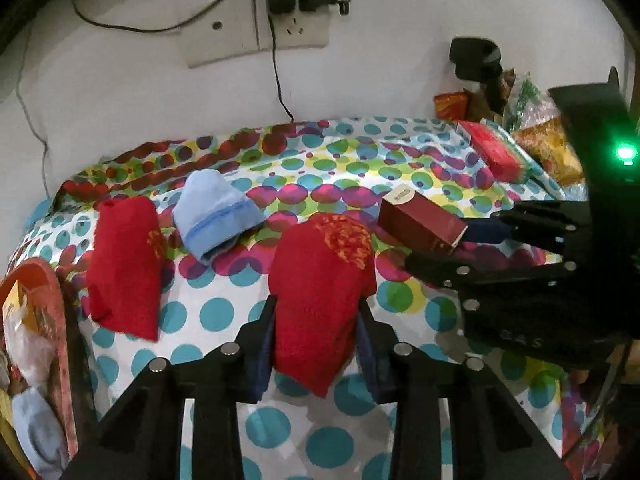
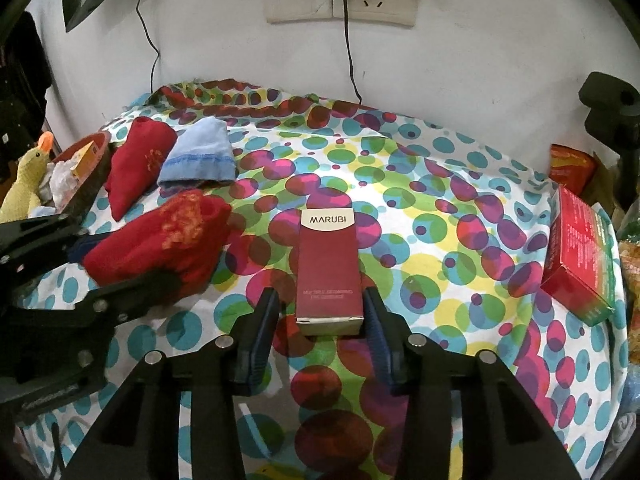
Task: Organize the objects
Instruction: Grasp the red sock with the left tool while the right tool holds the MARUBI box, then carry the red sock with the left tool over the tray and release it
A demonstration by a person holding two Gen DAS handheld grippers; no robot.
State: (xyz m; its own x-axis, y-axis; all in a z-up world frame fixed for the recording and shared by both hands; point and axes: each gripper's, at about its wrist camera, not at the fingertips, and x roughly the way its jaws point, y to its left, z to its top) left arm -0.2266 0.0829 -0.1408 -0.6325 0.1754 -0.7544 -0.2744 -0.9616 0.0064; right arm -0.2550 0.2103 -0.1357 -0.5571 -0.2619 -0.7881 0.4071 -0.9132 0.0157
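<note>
The left tool (image 1: 318, 344) is seen pinching the near red sock (image 1: 320, 292), w/ both pads pressed into the cloth; the sock lies on the dotted surface (image 1: 224, 312), toe end pointing away. The right tool (image 2: 320, 336) is closed on the maroon Marubi box (image 2: 328, 272) at its near end, the box lying flat approx. mid-surface. A second red sock (image 1: 124, 268) and a blue sock (image 1: 216, 216) are left just beside each other, far left; a red carton (image 2: 576, 256) sits well apart at the right edge.

Risks, as judged: the sock is soft and is gripped near one end, so the rest may be dragged, snagging the cloth cover. The box is held only at its end, so it may pivot or slip if lifted fast. The two tools are close; contact is possible if paths are crossed.
</note>
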